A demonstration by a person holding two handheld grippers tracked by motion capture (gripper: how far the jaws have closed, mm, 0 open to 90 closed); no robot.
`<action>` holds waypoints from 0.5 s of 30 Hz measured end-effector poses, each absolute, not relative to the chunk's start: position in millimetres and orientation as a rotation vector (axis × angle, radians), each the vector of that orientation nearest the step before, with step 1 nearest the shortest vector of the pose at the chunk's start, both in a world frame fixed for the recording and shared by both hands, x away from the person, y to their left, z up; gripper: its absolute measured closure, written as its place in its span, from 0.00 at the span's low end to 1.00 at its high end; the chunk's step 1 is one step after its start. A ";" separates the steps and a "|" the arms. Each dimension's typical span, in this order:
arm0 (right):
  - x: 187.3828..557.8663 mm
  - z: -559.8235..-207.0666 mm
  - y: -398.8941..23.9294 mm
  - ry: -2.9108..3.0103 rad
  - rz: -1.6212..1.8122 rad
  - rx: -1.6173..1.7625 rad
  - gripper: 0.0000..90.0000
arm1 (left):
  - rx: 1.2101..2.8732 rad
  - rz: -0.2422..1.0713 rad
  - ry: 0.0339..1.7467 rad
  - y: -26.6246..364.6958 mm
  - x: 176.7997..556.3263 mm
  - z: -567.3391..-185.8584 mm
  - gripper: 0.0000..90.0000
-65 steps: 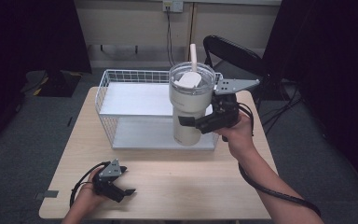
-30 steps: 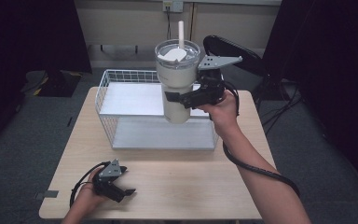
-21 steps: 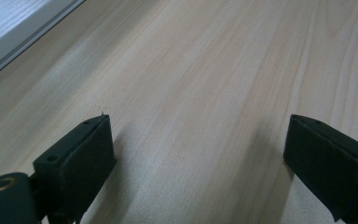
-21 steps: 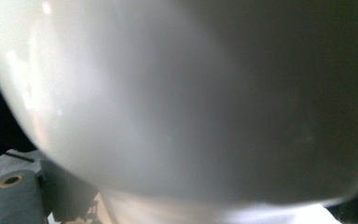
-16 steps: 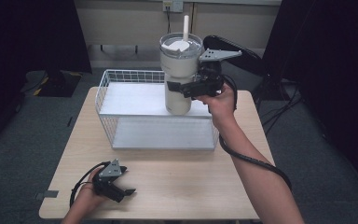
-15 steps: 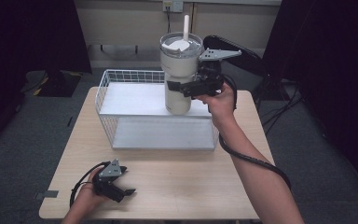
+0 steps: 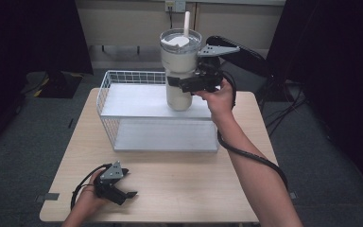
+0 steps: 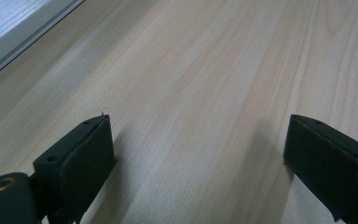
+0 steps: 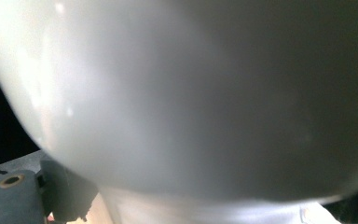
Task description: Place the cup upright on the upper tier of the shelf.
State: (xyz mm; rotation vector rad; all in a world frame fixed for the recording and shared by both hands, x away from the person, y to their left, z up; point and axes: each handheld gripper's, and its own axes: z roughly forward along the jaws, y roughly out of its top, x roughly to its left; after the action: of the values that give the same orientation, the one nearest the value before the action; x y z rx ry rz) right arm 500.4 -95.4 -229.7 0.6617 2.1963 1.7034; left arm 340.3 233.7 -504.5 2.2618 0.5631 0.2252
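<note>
High view: the right gripper (image 7: pixel 182 84) pinches a cream tumbler (image 7: pixel 180 71) with a straw (image 7: pixel 186 23), held up above the wire basket (image 7: pixel 123 78). Nearer than the basket, the left gripper (image 7: pixel 125 195) rests on the table (image 7: pixel 194 189), jaws spread wide, holding nothing

No legible text, label, brand, number or sign anywhere.

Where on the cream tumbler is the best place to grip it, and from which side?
Around the tumbler mid-body, from the side, as the right gripper has it now: the wall there is round and fits between the jaws. The straw and lid on top rule out coming from above, and the narrower base probably offers less hold.
</note>
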 end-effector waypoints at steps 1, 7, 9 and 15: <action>501.1 -229.8 -94.8 2.197 1.703 0.665 0.11 | 2.262 0.225 0.563 233.6 340.3 -504.5 0.09; 504.9 -229.7 -90.6 2.193 1.699 0.677 0.11 | 2.262 0.225 0.563 233.7 340.3 -504.5 0.09; 506.4 -229.3 -88.7 2.189 1.694 0.680 0.11 | 2.262 0.225 0.563 233.6 340.3 -504.5 0.09; 509.7 -229.4 -83.9 2.192 1.675 0.675 0.11 | 2.262 0.225 0.562 233.7 340.4 -504.5 0.09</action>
State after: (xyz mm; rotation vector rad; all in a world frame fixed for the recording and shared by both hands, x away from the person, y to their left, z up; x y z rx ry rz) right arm 509.7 -83.9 -229.4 0.6750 2.1915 1.6747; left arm 340.4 233.7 -504.5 2.2620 0.5622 0.2250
